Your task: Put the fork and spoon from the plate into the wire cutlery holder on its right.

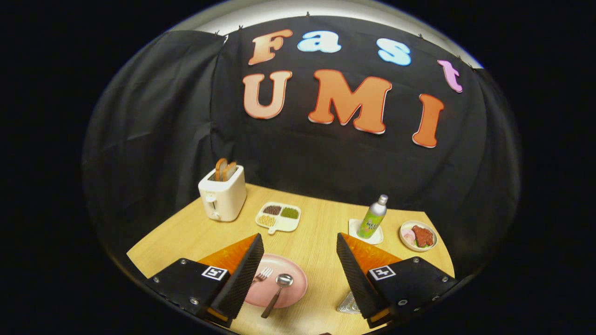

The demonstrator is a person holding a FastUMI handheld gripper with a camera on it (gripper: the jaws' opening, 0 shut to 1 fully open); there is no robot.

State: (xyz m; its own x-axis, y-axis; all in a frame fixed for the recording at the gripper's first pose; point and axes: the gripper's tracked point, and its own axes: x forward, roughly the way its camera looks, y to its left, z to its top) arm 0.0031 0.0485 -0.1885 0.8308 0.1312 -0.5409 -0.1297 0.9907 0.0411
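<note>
The gripper (298, 270) hangs wide open and empty above the pink plate (298, 284) at lower centre, where fork (263, 274) and spoon (279, 287) lie untouched, the wire cutlery holder (348, 304) peeking out lower right, so the first pick looks ahead: descend and close on one handle.

The hand-held two-finger gripper (298, 260) has two wedge-shaped fingers (244, 274) that taper to a point, each with a finely ribbed inner face. Each finger sits on a flat, angular black mounting plate (186, 284) studded with small silver screws and carrying one square black-and-white marker tag (214, 273). The fingers stand wide apart.
</note>
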